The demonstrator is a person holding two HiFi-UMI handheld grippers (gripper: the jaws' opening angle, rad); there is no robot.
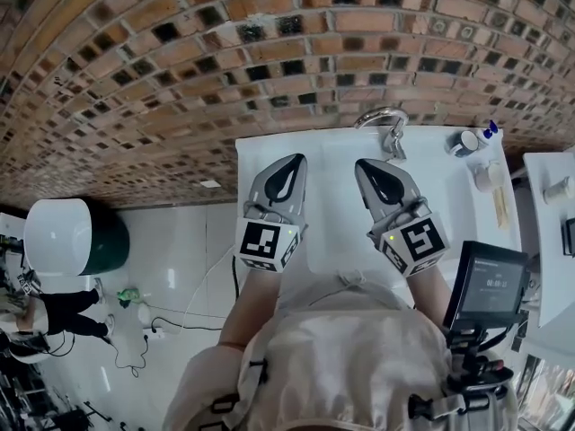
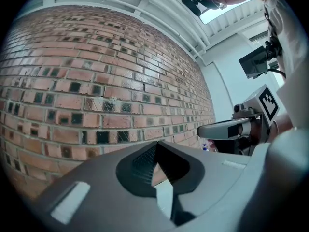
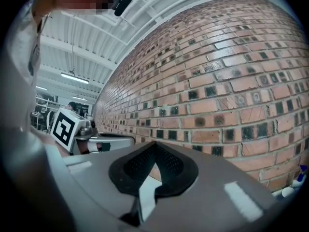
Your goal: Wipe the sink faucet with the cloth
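A chrome faucet [image 1: 382,119] curves over the back edge of the white sink counter [image 1: 449,196], against the brick wall. My left gripper [image 1: 299,160] and right gripper [image 1: 361,163] hang side by side in front of it, both level and pointing at the wall, short of the faucet. The left jaws meet at their tips with nothing between them [image 2: 155,146]. The right jaws likewise meet, with nothing held [image 3: 154,146]. Each gripper shows in the other's view: the right gripper [image 2: 227,129], the left gripper [image 3: 104,141]. No cloth shows in any view.
A cup [image 1: 465,142], a blue-capped bottle [image 1: 490,131] and a white jar [image 1: 490,176] stand at the counter's right end. A small screen [image 1: 490,285] is mounted at my right. On the floor to the left are a white round bin [image 1: 63,236] and cables.
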